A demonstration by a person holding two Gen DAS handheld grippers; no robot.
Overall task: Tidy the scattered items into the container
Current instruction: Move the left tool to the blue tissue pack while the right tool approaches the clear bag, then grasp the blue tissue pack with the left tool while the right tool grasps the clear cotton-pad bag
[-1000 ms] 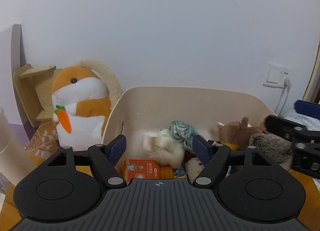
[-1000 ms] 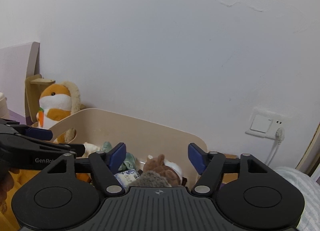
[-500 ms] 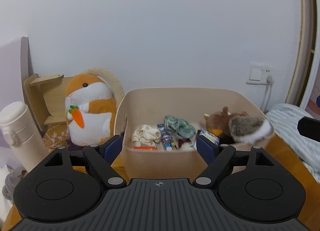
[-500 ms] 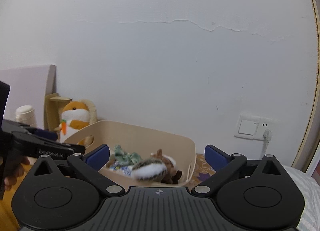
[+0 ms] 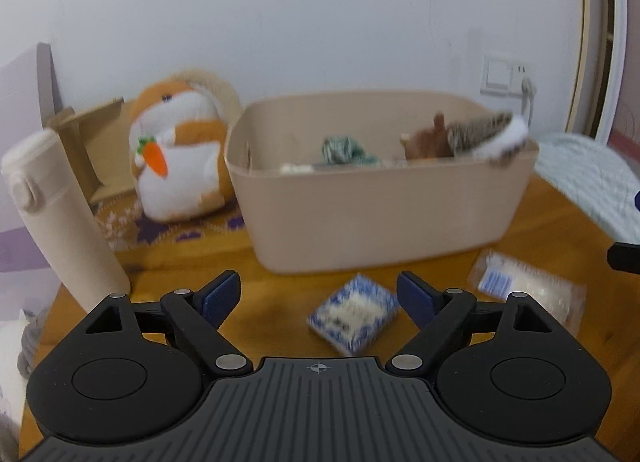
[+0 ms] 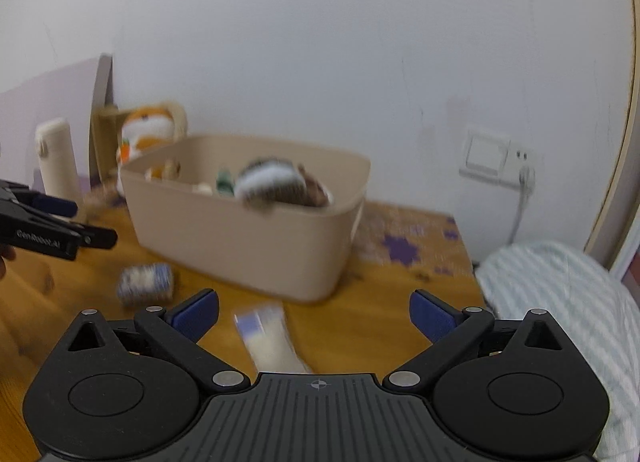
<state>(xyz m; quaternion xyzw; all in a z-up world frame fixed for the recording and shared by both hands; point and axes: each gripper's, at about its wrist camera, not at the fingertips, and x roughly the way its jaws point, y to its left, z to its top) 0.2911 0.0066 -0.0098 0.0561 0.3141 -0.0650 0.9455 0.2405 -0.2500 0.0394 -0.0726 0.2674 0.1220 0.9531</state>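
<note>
Jaws of both the left gripper point(image 5: 319, 294) and right gripper point(image 6: 314, 312) stand wide apart, holding nothing; a blue packet point(image 5: 353, 314) lies between the left jaws, before the bin point(image 5: 380, 217).

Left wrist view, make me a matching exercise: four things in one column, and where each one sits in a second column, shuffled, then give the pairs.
Things:
1. hedgehog plush
2. blue patterned packet
3. hamster plush
4. cream bottle

Places:
A. far left, standing upright
B. inside the beige bin, at its right end
C. on the table in front of the bin
D. just left of the bin

Pairs: 1-B, 2-C, 3-D, 4-A
</note>
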